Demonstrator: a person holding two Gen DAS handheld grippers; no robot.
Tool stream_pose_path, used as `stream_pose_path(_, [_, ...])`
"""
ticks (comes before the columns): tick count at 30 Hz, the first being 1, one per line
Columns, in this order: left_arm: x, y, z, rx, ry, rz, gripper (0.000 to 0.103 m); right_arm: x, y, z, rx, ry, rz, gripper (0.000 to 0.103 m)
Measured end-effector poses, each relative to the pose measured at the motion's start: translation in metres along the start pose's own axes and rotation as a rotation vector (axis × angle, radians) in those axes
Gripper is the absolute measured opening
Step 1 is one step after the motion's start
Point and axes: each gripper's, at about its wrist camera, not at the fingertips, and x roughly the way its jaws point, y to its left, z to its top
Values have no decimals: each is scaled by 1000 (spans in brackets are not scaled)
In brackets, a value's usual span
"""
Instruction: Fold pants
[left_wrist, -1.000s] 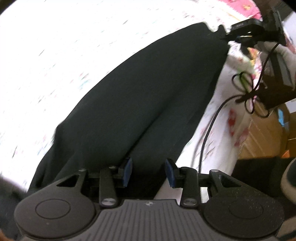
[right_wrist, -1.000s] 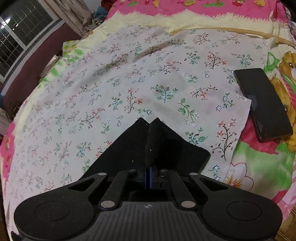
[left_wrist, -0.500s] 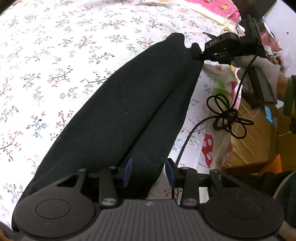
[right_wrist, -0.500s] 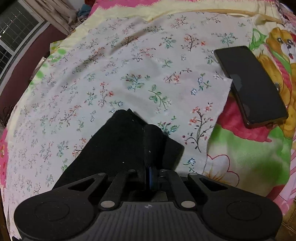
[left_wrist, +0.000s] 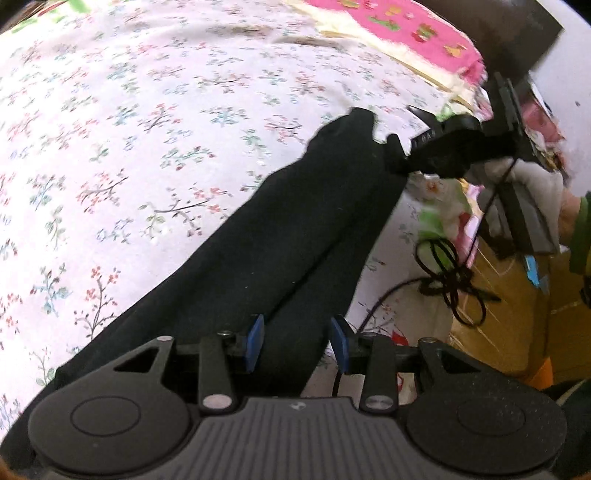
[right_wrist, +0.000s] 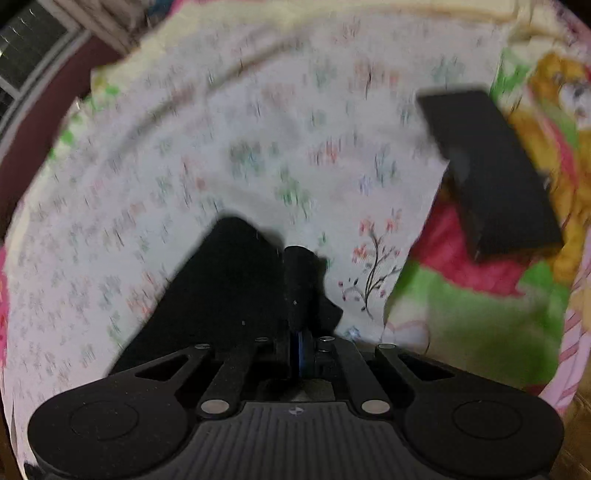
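Note:
Black pants (left_wrist: 295, 229) run as a long doubled strip across the floral sheet (left_wrist: 147, 147), stretched between both grippers. My left gripper (left_wrist: 297, 332) holds the near end, a thick bunch of cloth filling the gap between its blue pads (left_wrist: 255, 339). At the far end, my right gripper (left_wrist: 397, 155) pinches the cloth, held by a white-gloved hand (left_wrist: 532, 184). In the blurred right wrist view, my right gripper (right_wrist: 302, 343) is shut tight on a fold of the pants (right_wrist: 229, 288), close to the sheet's right edge.
A black phone-like slab (right_wrist: 491, 173) lies on the bright cartoon blanket (right_wrist: 480, 314) to the right of the floral sheet (right_wrist: 258, 129). A looped black cable (left_wrist: 447, 273) hangs off the bed's side above a brown cardboard box (left_wrist: 517, 325).
Both grippers carried the pants sideways and down, from hanging above the bed to close over the floral sheet. The right wrist view has become blurred, and the black slab sits lower in it.

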Motion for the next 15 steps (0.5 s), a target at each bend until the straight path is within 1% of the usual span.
stream_pose_path(4, [-4,8,-8,-85,-20,66,47,-10,26,10,-174,-20,-76,1])
stream_pose_path(5, [-8,10,-11,-106,-30,84,47,-16,29,14,-210,-24,-99,3])
stream_pose_path(6, [-12,13,-15,-129,-40,102,47,-24,31,18,-238,-38,-114,9])
stream_pose_path(7, [-18,17,-21,-157,-52,119,47,-34,36,21,-266,-58,-130,11])
stream_pose_path(8, [-25,21,-28,-192,-65,137,47,-42,40,25,-290,-75,-134,11])
stream_pose_path(10, [-36,29,-42,-251,-90,174,47,-62,62,26,-367,-108,-85,11])
stream_pose_path(11, [-43,34,-52,-279,-100,199,47,-70,78,23,-411,-116,-44,12])
stream_pose_path(12, [-50,39,-60,-304,-113,218,47,-74,97,18,-450,-109,13,15])
stream_pose_path(13, [-57,44,-70,-330,-128,232,47,-75,116,12,-479,-91,75,17])
stream_pose_path(15, [-74,53,-90,-376,-158,250,47,-67,165,-9,-548,-23,215,17])
